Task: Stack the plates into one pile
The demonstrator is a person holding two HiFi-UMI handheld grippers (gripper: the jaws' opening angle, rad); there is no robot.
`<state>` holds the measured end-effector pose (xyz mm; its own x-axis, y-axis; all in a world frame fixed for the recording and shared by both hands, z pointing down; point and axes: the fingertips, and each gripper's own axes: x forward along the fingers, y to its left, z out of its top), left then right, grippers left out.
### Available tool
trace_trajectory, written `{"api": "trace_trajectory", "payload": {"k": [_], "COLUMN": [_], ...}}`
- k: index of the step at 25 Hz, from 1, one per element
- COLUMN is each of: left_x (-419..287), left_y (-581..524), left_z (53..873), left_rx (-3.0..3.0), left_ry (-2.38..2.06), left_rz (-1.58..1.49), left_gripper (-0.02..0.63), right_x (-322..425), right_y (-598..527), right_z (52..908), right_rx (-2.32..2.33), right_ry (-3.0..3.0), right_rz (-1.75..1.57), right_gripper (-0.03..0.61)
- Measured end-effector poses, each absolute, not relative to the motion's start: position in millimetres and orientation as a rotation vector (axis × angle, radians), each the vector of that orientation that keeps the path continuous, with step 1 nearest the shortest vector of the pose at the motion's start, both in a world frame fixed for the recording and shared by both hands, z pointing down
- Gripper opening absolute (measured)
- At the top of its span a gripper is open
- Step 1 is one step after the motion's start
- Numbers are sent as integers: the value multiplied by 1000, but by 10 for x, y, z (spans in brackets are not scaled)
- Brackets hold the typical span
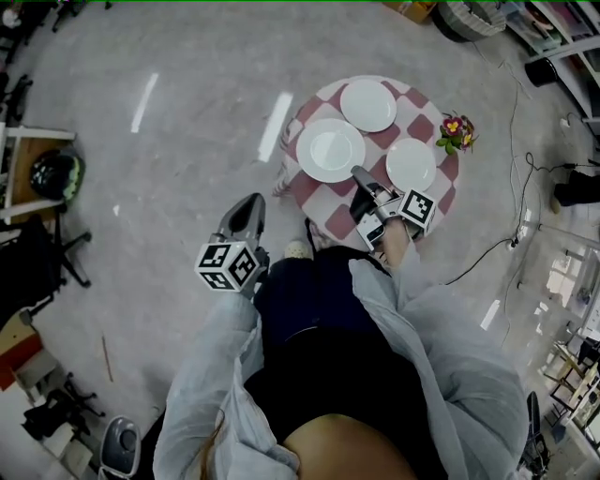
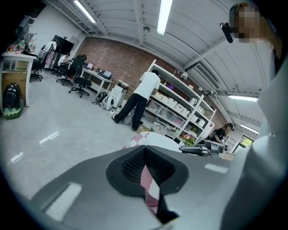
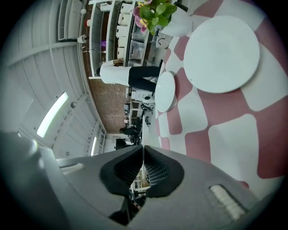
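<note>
Three white plates lie on a small round table with a pink-and-white checked cloth (image 1: 427, 127). The far plate (image 1: 367, 104) (image 3: 165, 91) and the right plate (image 1: 411, 164) (image 3: 221, 54) rest flat. The middle plate (image 1: 328, 148) looks the largest. My right gripper (image 1: 357, 173) (image 3: 144, 147) is rolled on its side and shut on this plate's near rim. In the right gripper view the plate shows only as a thin pale strip (image 3: 150, 128) running out from the tips. My left gripper (image 1: 253, 202) (image 2: 145, 148) hangs left of the table over the floor, shut with nothing in it.
A pot of flowers (image 1: 457, 132) (image 3: 153, 9) stands at the table's right edge. Cables (image 1: 511, 230) trail over the floor on the right. A helmet (image 1: 54, 173) lies on a desk at far left. A person in a white shirt (image 2: 145, 87) bends at shelves (image 2: 180, 110) far behind.
</note>
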<state>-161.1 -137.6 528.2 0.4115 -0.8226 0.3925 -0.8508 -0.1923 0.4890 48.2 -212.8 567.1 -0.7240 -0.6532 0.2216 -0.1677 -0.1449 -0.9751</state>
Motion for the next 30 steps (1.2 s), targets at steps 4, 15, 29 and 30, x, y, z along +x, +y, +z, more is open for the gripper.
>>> {"api": "trace_trajectory", "payload": {"k": [4,15,29,30], "left_x": [-1503,-1194,-1112,-1107], "left_y": [-1486,-1812,-2127,-2141], "left_z": [5318,5286,5262,5267], "left_rx": [2048,2114,2088,2087], "left_ry": [-1373,-1295,-1316,-1316], "left_rz": [74,104,110,113], "left_gripper": [11,11,11,11], "right_x": [744,1306,1418,1411], "right_y": [-2203,-2683,-3340,-3361], "right_z": [5594,5610,6034,6062], "right_rx": [-966,-1066,-1188,-1191], "right_ry": [1740,1587,1450,1444], "right_rz": [-1864,-1764,-1780,-1784], "right_gripper": [15,17,18,18]}}
